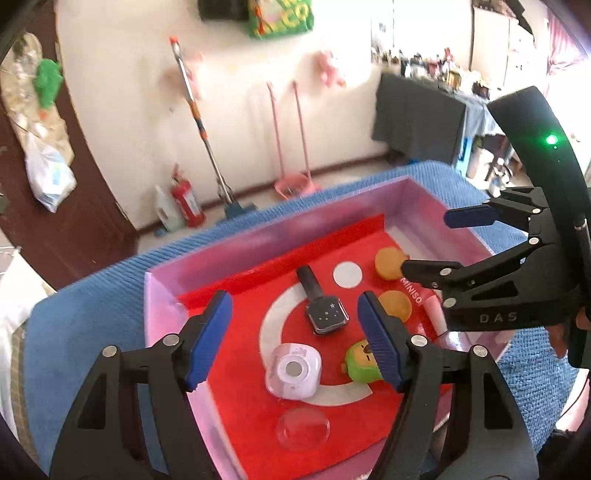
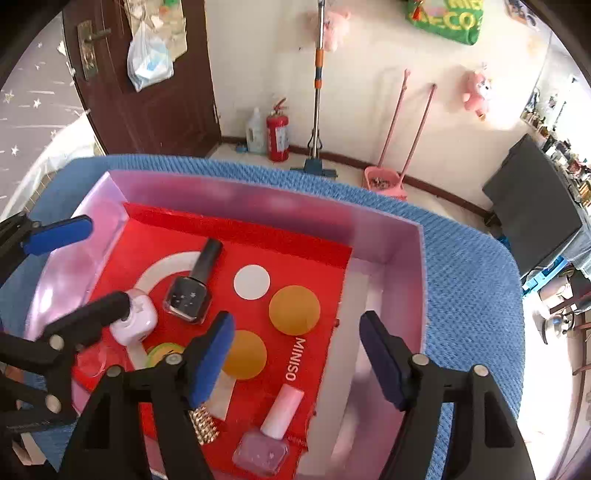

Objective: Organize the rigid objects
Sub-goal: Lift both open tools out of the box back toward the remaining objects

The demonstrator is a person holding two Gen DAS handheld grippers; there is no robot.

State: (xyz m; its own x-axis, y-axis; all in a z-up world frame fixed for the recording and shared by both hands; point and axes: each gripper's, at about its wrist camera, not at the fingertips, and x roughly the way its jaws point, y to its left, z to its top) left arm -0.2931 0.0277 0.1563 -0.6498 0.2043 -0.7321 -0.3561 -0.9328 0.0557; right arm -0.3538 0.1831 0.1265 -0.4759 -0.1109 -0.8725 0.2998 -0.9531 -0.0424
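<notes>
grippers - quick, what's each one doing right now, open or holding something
Left gripper: open, holding nothing, above the black nail polish bottle in the pink box.
Right gripper: open, holding nothing, over the same box.

Both views are bright with daylight. In the left wrist view a window [image 1: 417, 26] at the far right is overexposed to white. The right edge of the right wrist view also glares. Fisheye distortion bends the wall and the dark corners. The pink box wall [image 2: 236, 199] looks blurred and hazy.
</notes>
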